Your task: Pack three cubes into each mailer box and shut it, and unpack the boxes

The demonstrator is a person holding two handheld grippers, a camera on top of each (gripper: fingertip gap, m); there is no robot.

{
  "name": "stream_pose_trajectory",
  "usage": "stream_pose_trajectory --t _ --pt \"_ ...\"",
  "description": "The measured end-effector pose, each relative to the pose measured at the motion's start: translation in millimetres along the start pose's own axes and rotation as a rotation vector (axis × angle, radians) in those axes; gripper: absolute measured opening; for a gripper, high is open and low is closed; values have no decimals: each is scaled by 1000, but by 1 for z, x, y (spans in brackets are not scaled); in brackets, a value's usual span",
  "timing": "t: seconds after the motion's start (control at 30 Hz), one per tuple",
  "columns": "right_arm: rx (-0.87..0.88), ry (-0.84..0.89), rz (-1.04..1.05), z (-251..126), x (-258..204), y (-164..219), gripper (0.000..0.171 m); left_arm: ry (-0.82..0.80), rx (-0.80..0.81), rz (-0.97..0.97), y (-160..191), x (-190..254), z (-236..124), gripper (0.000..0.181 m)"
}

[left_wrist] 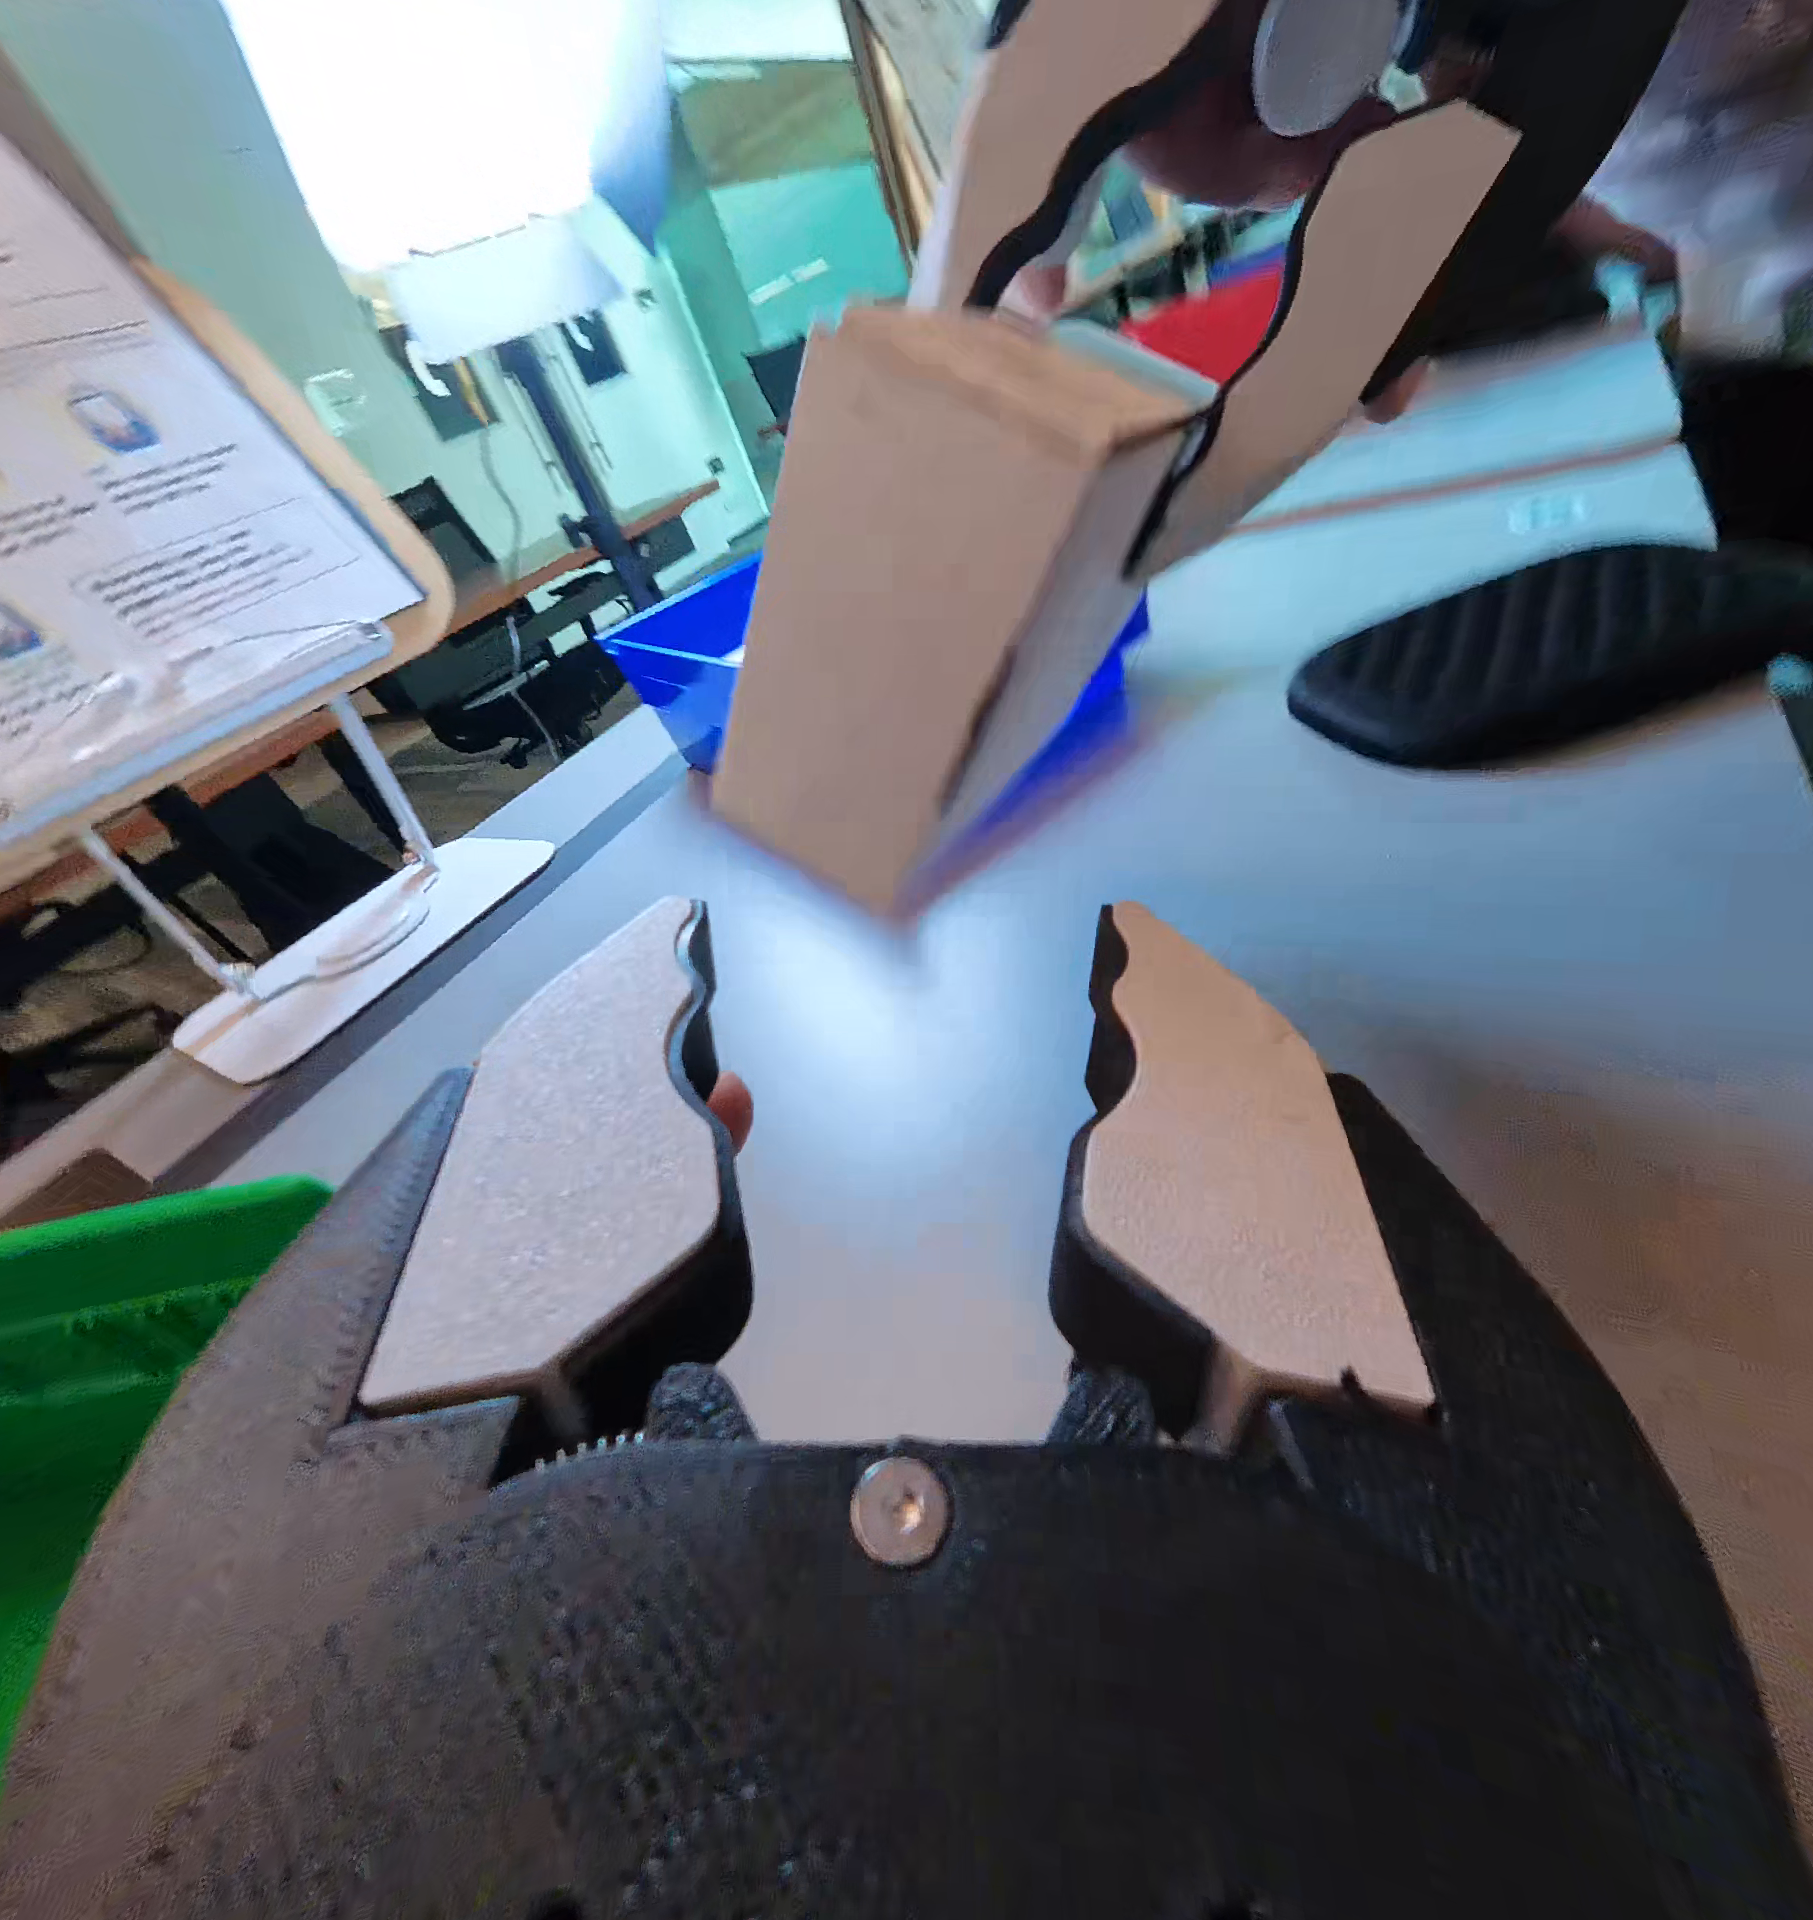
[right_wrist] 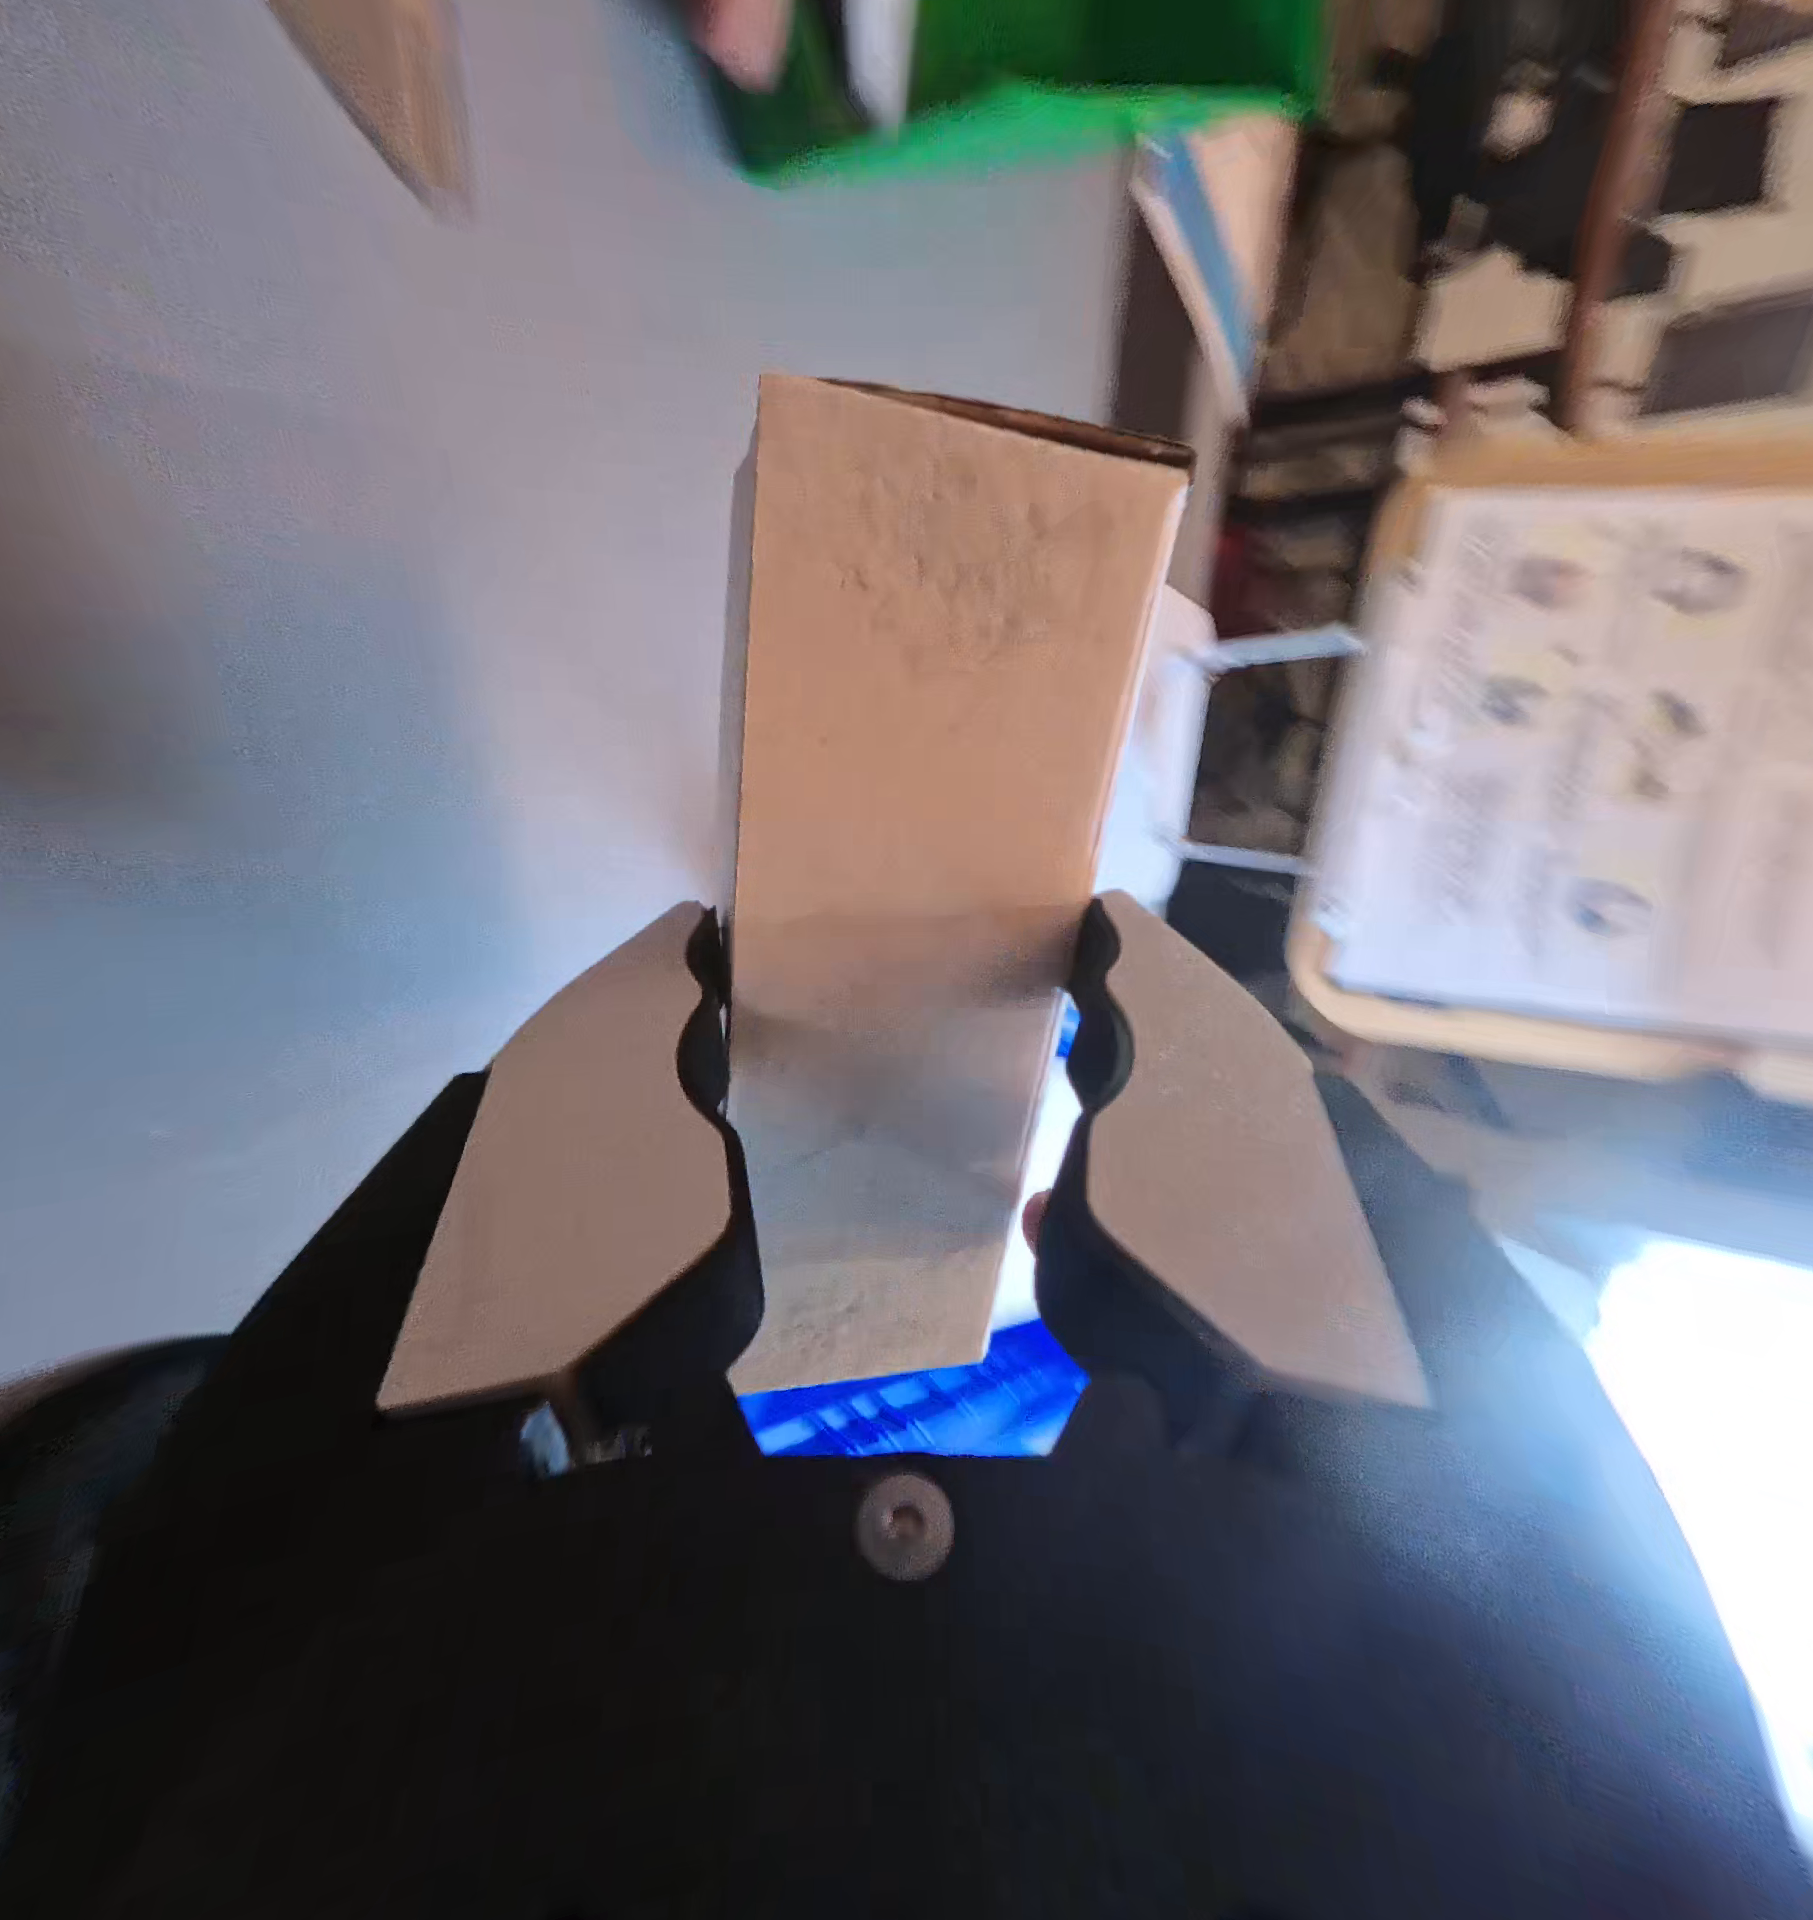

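A closed brown cardboard mailer box point(right_wrist: 933, 727) is clamped between my right gripper's point(right_wrist: 897, 935) two fingers and held up off the grey table. In the left wrist view the same box point(left_wrist: 912, 603) hangs tilted above the table, gripped at its upper end by the right gripper point(left_wrist: 1110, 343), in front of a blue bin point(left_wrist: 694, 665). My left gripper point(left_wrist: 902, 920) is open and empty, low over the table, just short of the box's lower corner. No cubes are visible.
A green bin point(left_wrist: 71, 1351) sits at the lower left of the left gripper and shows in the right wrist view point(right_wrist: 1006, 94). A sign stand with a printed sheet point(left_wrist: 133, 488) stands at the table's left edge. A black ribbed pad point(left_wrist: 1536, 655) lies at the right. Another cardboard piece point(right_wrist: 393, 94) lies on the table.
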State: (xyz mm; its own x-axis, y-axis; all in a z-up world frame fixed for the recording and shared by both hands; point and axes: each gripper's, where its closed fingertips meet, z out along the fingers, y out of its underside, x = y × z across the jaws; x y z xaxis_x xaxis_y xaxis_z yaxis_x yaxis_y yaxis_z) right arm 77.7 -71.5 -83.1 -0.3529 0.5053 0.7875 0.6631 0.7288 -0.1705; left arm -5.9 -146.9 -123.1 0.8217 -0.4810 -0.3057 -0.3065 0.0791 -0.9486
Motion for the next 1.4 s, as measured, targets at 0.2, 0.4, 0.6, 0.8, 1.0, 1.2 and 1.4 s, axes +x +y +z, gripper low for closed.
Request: stream_pose_trajectory --t 0.2,0.4,0.6,0.8,1.0,1.2,1.4 --pt "-251 461 83 -10 135 122 64 -126 17 -101 2 -34 -9 68" --pt "-468 505 -52 90 143 247 65 -144 -63 -111 13 -33 -12 61" --pt "-584 384 -84 156 110 300 64 -184 -99 -103 24 -42 -12 57" --pt "-568 276 -5 167 105 298 82 -158 -119 -131 29 -39 -9 56" --pt "-482 -11 236 158 87 283 79 -157 -134 -87 28 -36 -8 55" --pt "-527 39 261 172 99 299 75 -209 -176 -20 34 -41 -11 53" --pt "-535 169 276 167 105 293 83 -352 -342 19 56 -66 -28 50"
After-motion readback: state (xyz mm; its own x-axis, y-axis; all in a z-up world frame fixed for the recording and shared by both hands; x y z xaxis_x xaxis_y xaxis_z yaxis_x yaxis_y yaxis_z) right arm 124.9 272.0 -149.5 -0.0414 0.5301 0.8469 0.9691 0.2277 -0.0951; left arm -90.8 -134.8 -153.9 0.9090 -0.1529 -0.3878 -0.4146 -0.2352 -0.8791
